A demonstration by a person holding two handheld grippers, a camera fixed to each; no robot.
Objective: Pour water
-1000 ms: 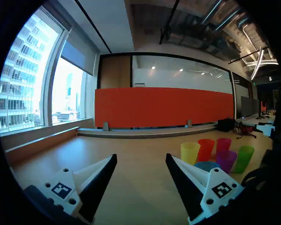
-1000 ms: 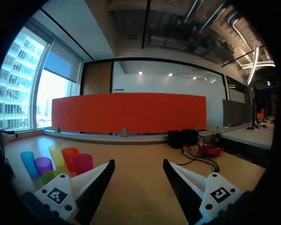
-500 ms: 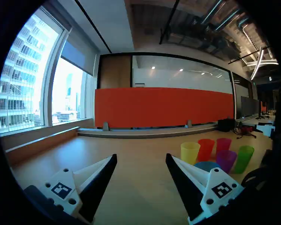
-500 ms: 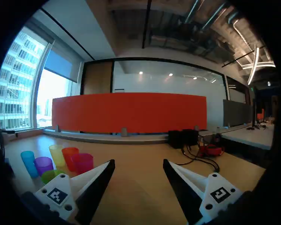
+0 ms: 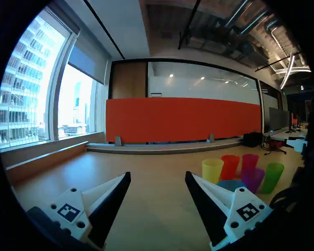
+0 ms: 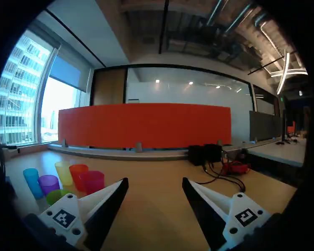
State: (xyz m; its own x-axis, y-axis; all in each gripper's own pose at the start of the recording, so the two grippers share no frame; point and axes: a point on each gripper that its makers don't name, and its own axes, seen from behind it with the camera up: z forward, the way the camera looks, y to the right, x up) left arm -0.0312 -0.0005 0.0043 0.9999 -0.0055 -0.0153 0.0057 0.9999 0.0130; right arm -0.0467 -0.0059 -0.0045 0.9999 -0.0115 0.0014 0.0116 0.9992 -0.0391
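Six cups (image 5: 252, 175) cluster right of the left gripper's (image 5: 158, 173) parted jaws.

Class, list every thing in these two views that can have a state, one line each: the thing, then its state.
left claw: open, holding nothing
right claw: open, holding nothing
yellow cup: upright, fill unclear
orange cup: upright, fill unclear
pink cup: upright, fill unclear
purple cup: upright, fill unclear
green cup: upright, fill unclear
blue cup: upright, fill unclear
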